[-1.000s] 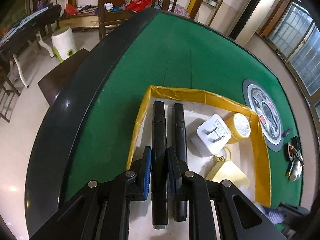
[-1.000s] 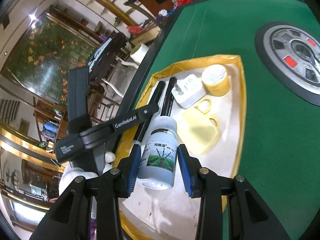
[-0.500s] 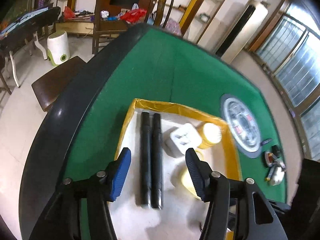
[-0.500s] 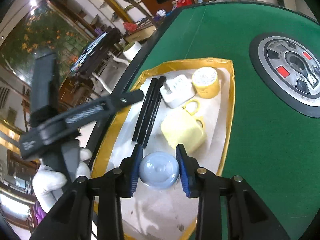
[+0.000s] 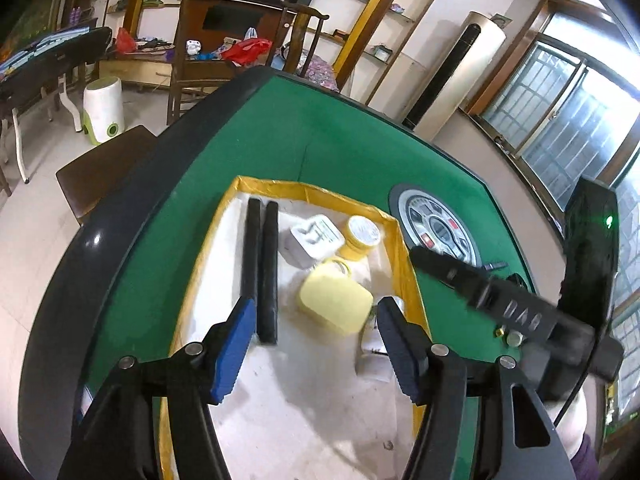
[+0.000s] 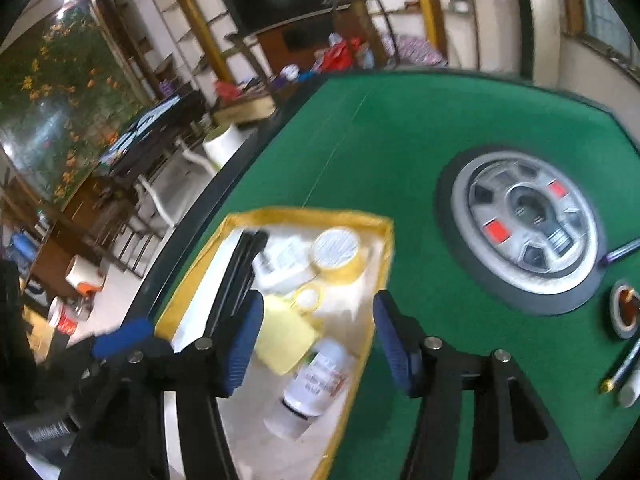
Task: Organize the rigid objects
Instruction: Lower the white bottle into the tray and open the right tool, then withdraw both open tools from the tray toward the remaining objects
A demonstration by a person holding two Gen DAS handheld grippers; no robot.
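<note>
Left wrist view, nearest first: the left gripper [image 5: 312, 340] has just been opening and its blue ribbed pads stand wide with nothing between them; same for the right gripper [image 6: 318, 340], jaws just spread, hovering empty over the white bottle [image 6: 316, 384], which lies on its side in the near right corner of the tray [image 5: 404, 264]. Both look like releases done, so I'd lift straight up and clear before swinging away, or a pad could clip that smooth round bottle and roll it. Further in, a soft-edged pale yellow case [image 5: 334, 300]; two matte black pens [image 5: 260, 264] lying tight side by side; then a glossy white plug [image 5: 316, 238] and a yellow tape roll [image 5: 362, 236] at the far wall; green felt table [image 5: 320, 152] beyond.
</note>
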